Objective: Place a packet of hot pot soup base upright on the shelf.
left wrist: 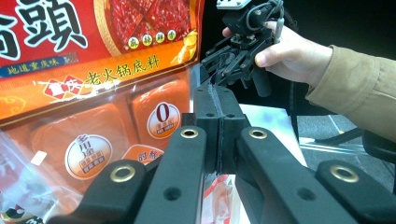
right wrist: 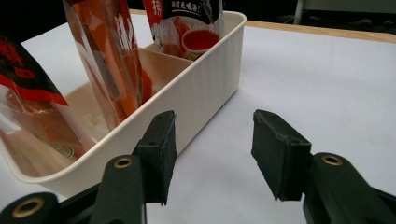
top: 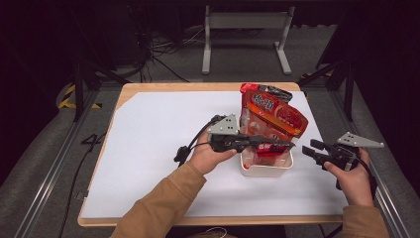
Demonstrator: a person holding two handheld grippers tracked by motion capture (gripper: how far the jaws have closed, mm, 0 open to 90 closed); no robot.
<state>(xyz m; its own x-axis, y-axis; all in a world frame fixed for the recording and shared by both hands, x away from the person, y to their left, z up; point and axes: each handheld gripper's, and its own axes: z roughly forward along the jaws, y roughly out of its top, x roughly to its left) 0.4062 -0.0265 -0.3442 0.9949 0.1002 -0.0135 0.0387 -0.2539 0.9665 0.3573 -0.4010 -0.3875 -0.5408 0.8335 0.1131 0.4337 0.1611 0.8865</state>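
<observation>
Two grippers at a white bin of sauce packets.

Nearest, the person's hands hold both tools over the white sheet (top: 148,148). The right gripper (top: 311,148) hangs just right of the bin (top: 267,169) — jaws spread, nothing between them, its left pad close to the bin wall. The left gripper (top: 277,144) reaches across the bin's top, jaws pressed together; whether they pinch the packet edge cannot be told. Behind it the large red packet (top: 272,116) stands tilted in the bin, a smaller dark-topped packet (top: 270,90) beyond.

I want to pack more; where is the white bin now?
In the high view, the white bin sits right of centre on the table, between both hands, with red snack bags standing in it.
</observation>
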